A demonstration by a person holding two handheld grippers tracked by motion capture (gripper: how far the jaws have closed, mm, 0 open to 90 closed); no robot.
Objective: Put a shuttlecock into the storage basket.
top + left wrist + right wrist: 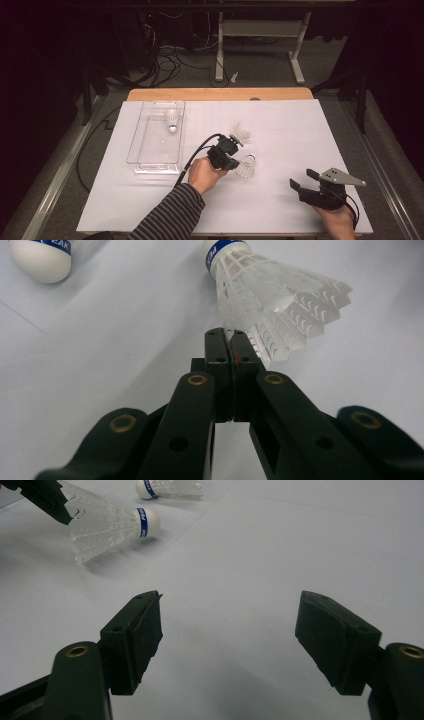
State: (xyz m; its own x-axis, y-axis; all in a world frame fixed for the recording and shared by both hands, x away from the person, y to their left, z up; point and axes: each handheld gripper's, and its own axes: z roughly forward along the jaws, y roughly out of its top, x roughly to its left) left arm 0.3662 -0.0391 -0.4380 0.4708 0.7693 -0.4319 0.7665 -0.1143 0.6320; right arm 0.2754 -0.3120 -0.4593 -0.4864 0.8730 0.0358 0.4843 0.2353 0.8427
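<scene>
High view, left gripper: the left gripper (236, 161), held in the person's left hand (202, 173) with a striped sleeve (167, 217) behind it, sits at mid-table with its tip at the feather skirt of a white shuttlecock (247, 166).
High view, other shuttlecocks: a second shuttlecock (241, 132) lies just beyond the gripper body; a third (172, 120) rests in the far end of a clear plastic tray (141, 150) to the left.
High view, right gripper: the right gripper (303, 181), topped by its grey three-cornered plate, rests near the table's front right corner (well apart from the shuttlecocks), its jaws spread.
High view, surface: white paper sheet (280, 135) over a wooden table (220, 94).

Left gripper view, grip: the two black jaws are pressed together, pinching the edge of the feather skirt of the shuttlecock (272, 300), whose cork with a blue band points away towards the top of the frame.
Left gripper view, neighbour: the rounded cork of another shuttlecock (42, 257) lies at the top left, apart from the held one.

Right gripper view, jaws: wide apart with nothing between them, bare white sheet beneath.
Right gripper view, distance: the pinched shuttlecock (107, 530) lies on its side at upper left, the tip of the left gripper (47, 500) on its skirt; another shuttlecock (167, 487) lies beyond.
</scene>
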